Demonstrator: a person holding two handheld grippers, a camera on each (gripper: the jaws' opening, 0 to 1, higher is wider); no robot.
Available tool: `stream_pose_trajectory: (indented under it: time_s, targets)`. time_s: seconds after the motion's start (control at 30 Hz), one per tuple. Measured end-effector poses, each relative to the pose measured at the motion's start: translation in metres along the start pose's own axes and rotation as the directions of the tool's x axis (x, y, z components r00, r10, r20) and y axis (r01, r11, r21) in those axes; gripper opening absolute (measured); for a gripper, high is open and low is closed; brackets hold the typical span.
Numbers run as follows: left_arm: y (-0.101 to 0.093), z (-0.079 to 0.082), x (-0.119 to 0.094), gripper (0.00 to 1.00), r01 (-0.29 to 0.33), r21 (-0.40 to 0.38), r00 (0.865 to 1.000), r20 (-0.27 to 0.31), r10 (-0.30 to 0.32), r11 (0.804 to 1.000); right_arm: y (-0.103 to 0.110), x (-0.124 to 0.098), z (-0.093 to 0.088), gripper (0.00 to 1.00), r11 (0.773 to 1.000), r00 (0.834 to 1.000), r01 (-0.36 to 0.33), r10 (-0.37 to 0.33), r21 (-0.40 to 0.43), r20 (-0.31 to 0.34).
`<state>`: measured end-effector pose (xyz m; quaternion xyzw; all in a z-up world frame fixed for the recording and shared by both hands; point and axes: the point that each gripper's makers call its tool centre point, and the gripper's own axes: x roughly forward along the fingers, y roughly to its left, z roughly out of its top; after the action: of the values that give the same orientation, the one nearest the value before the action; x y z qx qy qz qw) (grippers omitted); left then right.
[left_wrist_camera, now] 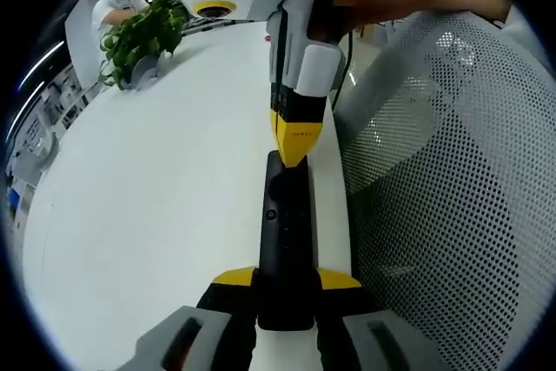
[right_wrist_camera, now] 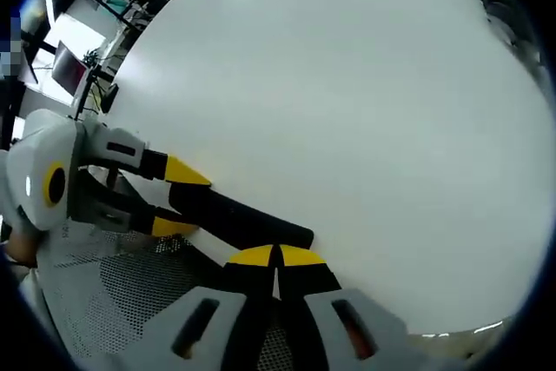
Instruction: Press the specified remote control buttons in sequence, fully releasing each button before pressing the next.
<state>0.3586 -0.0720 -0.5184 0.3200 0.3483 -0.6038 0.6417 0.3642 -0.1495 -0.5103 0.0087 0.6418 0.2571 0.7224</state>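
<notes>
Gripping the long black remote control (left_wrist_camera: 285,241) by its near end, your left gripper (left_wrist_camera: 287,288) has its yellow-tipped jaws clamped on either side of the slim body, which lies flat on the white table (left_wrist_camera: 165,188) near the table's edge. In the left gripper view your right gripper (left_wrist_camera: 297,141) comes down from above with its yellow jaws pressed together into one point, and that point rests on the far end of the remote. In the right gripper view the same closed jaws of your right gripper (right_wrist_camera: 276,256) meet just above one end of the remote (right_wrist_camera: 248,219), while the left gripper (right_wrist_camera: 178,202) holds the other end between its two jaws. A white perforated mesh chair back (left_wrist_camera: 443,197) stands just beside the table edge, and a green leafy potted plant (left_wrist_camera: 139,36) sits at the far side of the table.
</notes>
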Motion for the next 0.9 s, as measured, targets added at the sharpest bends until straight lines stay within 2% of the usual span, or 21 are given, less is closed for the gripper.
stream_pose_trajectory:
  time_s: [0.37,0.9]
  targets:
    - [0.000,0.000,-0.001,0.25,0.002,-0.004,1.000,0.008,-0.002,1.000,0.016,0.004,0.004,0.00,0.998,1.000,-0.027,0.028,-0.055,0.010]
    - [0.000,0.000,-0.001,0.24,0.006,-0.001,1.000,0.011,-0.006,1.000,0.016,0.007,0.004,0.00,0.997,0.999,-0.031,0.032,-0.067,0.008]
